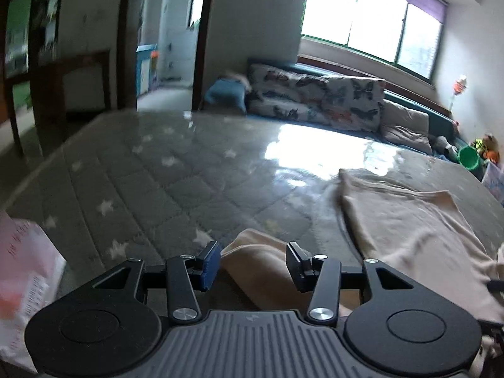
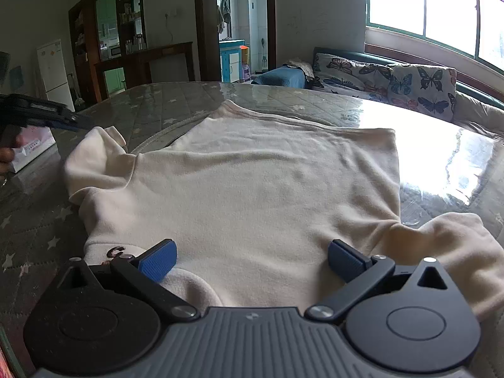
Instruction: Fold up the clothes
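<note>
A cream long-sleeved top point(image 2: 252, 182) lies flat on a star-patterned mattress point(image 2: 47, 220) under clear plastic. My right gripper point(image 2: 252, 258) hovers over its near edge, the blue pads point(image 2: 157, 260) spread wide and not pressing the cloth beneath them. The left sleeve point(image 2: 97, 157) is bunched at the garment's left, the right sleeve point(image 2: 456, 252) lies crumpled at the right. My left gripper point(image 2: 72, 122) is held just left of and above that left sleeve. In the left wrist view the left gripper point(image 1: 252, 263) stands partly open, with the sleeve end point(image 1: 252, 277) below the jaws and not pinched.
A white and pink box point(image 2: 31, 151) stands on the mattress at the left, near a hand point(image 2: 6, 154). Behind the mattress is a sofa with butterfly cushions point(image 2: 393, 78) below a bright window. A green bucket point(image 1: 469, 157) and toys sit at the far right.
</note>
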A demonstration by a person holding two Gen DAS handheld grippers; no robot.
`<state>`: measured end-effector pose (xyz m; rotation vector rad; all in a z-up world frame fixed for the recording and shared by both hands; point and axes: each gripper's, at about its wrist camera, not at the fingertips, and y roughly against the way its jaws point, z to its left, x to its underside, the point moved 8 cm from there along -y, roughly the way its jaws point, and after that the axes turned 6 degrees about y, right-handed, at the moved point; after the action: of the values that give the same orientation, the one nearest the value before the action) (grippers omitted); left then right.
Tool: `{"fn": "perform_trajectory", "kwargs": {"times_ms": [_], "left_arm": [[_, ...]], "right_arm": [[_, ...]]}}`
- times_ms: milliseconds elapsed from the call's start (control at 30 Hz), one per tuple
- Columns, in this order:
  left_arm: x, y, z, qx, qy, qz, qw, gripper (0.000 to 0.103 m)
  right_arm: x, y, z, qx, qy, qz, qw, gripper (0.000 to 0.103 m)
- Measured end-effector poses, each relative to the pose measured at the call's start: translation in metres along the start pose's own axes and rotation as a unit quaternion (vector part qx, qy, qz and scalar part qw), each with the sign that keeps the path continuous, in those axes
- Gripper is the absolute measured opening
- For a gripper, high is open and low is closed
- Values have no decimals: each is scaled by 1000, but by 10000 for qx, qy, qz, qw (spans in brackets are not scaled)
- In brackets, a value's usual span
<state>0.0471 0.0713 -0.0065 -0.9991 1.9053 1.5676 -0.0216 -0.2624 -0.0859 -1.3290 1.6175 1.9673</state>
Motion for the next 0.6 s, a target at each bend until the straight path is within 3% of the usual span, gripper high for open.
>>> {"fn": "perform_trajectory", "kwargs": {"times_ms": [233,300,400,600], "left_arm": [[6,-13,5,120,321,95,9994,46],[7,-13,1,242,354,97,9990,18],[5,-5,-11,292,341,-32,9990,10],[7,27,-77,828,-269,-472,9951,9]], "right_arm": [[0,0,0,-2,0,2,10000,103],[0,0,-1,-1,2,1,10000,103],[0,0,-1,4,8,1,10000,103],[0,0,-1,10,13,2,10000,103]]}}
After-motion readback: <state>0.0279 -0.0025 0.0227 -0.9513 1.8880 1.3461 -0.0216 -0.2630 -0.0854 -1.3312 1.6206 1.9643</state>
